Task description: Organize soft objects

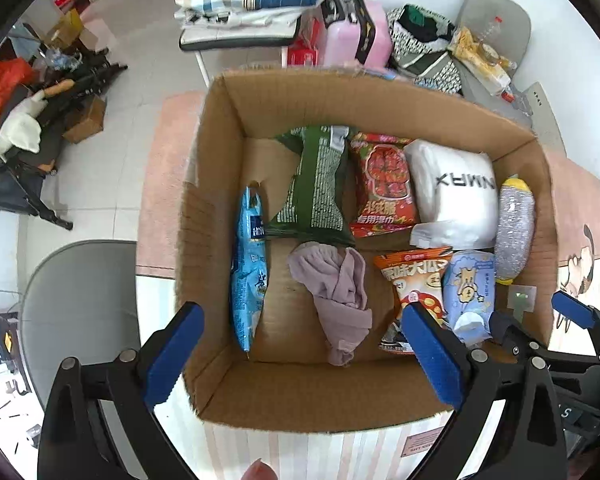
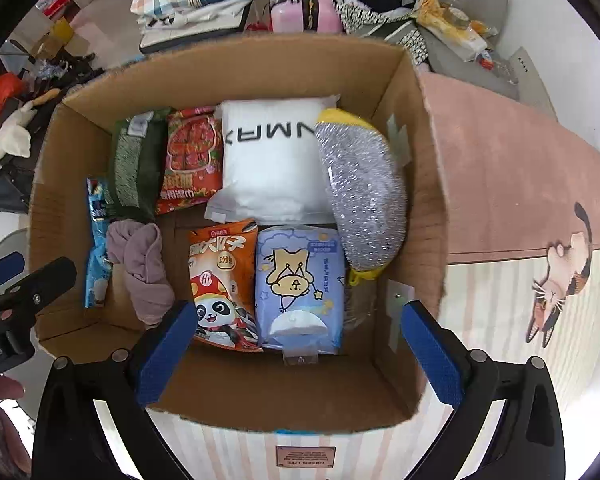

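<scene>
I see the open brown cardboard box (image 2: 428,184) sitting on a pink and striped mat with a cat picture (image 2: 520,200), and all the soft things lie inside it. Biggest is the white plastic-wrapped bundle with black lettering (image 2: 276,160) at the far side, with the silver glittery scrubbing pad with yellow ends (image 2: 364,196) leaning along the right wall just beside it. Left of the bundle sit the red wet-wipe pack (image 2: 194,160) and the green snack bag (image 2: 134,164). Nearer me are the pale blue tissue pack with a cartoon animal (image 2: 300,284), touching the orange panda snack bag (image 2: 220,288), then the crumpled mauve cloth (image 2: 144,268) and the slim blue packet (image 2: 96,248) by the left wall. My left gripper (image 1: 304,360) and right gripper (image 2: 300,356) both hover above the near edge, spread wide, holding nothing.
</scene>
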